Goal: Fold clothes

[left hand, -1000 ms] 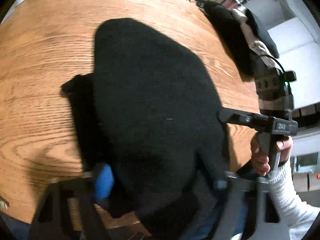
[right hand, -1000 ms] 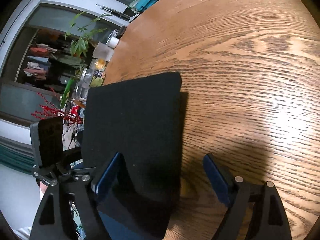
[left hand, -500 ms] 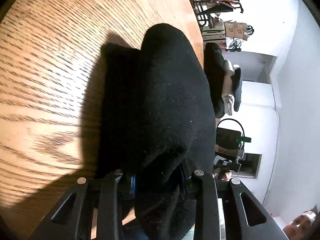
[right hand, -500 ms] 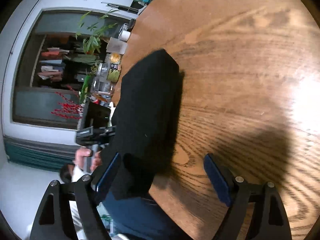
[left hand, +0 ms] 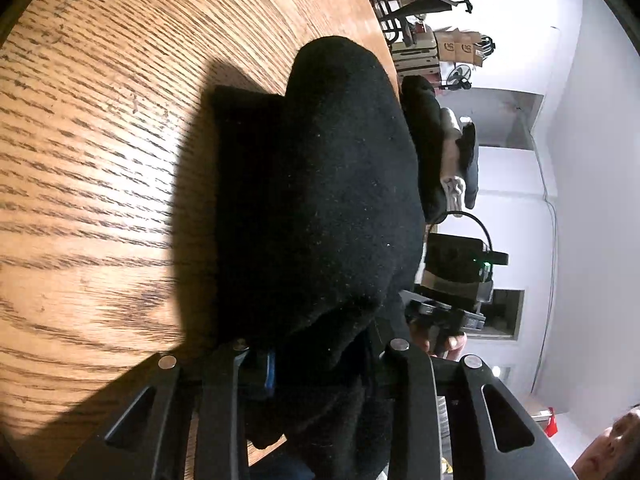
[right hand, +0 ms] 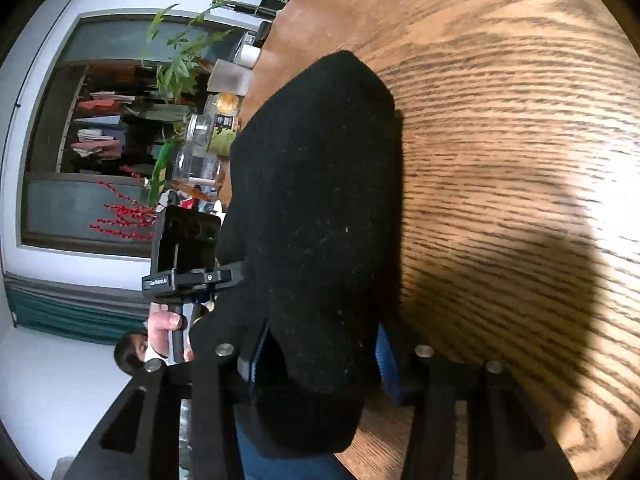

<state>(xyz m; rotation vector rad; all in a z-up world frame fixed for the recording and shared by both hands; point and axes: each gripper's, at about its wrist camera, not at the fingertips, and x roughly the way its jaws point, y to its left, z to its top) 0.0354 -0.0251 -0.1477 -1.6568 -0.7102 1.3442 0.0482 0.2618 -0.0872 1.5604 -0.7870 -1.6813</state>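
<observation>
Oak desk (left hand: 100,160) lay under the lifted black garment (left hand: 320,200), my left tongs (left hand: 316,360) and right tongs (right hand: 320,360) both pinched tight on its near edge, so I judged level, matched hands would land the fold square.

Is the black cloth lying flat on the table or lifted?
Lifted: the black cloth rises from the table, pinched at its near edge.

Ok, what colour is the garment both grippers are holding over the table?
Plain black garment, no pattern visible; the right wrist view shows it best.
</observation>
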